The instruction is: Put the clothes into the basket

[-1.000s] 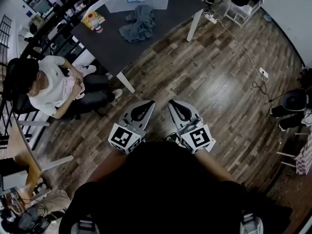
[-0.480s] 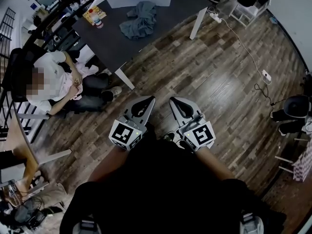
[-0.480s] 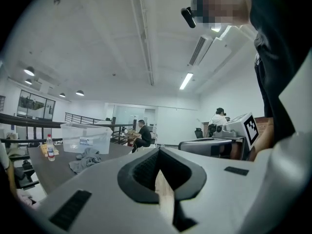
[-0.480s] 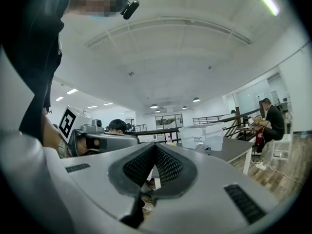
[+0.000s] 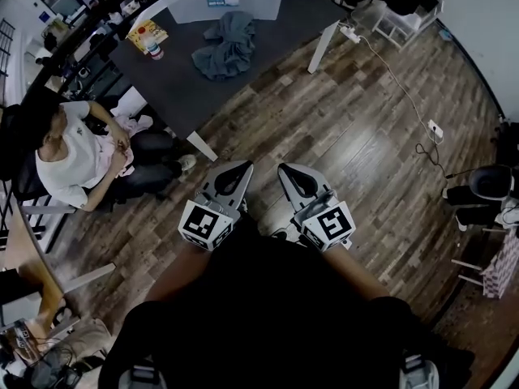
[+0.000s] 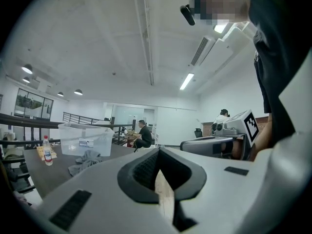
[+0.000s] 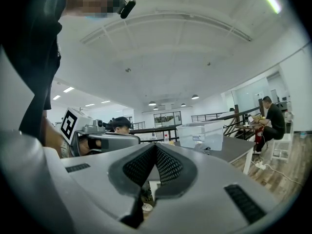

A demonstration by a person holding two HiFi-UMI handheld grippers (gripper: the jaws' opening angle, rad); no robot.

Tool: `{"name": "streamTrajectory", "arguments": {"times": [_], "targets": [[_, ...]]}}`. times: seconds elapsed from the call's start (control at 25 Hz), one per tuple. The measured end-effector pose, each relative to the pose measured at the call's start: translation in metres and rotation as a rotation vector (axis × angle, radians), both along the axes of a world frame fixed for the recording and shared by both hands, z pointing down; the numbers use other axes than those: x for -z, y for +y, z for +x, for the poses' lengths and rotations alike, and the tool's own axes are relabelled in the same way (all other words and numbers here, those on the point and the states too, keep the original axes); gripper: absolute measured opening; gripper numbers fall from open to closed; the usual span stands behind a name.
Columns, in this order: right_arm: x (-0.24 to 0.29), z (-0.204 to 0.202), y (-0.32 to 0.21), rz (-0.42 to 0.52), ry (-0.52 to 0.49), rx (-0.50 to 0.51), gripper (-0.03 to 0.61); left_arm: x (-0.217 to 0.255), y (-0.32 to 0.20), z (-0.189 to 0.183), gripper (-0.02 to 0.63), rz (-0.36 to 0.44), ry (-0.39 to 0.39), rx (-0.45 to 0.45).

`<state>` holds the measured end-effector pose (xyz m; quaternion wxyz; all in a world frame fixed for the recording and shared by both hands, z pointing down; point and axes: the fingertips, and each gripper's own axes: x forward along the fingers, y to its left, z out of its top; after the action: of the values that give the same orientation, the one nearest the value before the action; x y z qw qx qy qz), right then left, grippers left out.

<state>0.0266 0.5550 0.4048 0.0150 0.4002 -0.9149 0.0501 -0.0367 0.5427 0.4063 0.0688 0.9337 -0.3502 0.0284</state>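
Barely shifted, my left claw [image 5: 242,168] and right claw [image 5: 285,169] stay shut, empty, well apart from the dark worktop's [image 5: 174,78] crumpled grey clothes [image 5: 222,45].

Open-plan office or lab workspace: a wood-plank floor [image 5: 357,136] fills the middle of the head view, a dark tabletop [image 5: 284,23] on white legs stands at upper centre, and a seated person [image 5: 77,156] occupies the left edge. A power strip [image 5: 350,32] and its white cable [image 5: 397,79] trail across the upper right. The left gripper view shows ceiling strip lights [image 6: 186,81] at upper centre, a black railing [image 6: 29,122] at left and a distant seated worker [image 6: 144,135] at centre.
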Motion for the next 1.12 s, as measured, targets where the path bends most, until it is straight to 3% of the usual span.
{"name": "streamTrajectory", "arguments": {"times": [0.68, 1.12], "targets": [[-0.003, -0.058, -0.108, -0.025, 0.022, -0.059, 0.016, -0.001, -0.113, -0.052, 0.003, -0.009, 0.001, -0.082], [-0.006, -0.056, -0.163, -0.043, 0.024, -0.089, 0.015, -0.01, -0.163, -0.053, 0.003, -0.039, 0.001, -0.09]]}}
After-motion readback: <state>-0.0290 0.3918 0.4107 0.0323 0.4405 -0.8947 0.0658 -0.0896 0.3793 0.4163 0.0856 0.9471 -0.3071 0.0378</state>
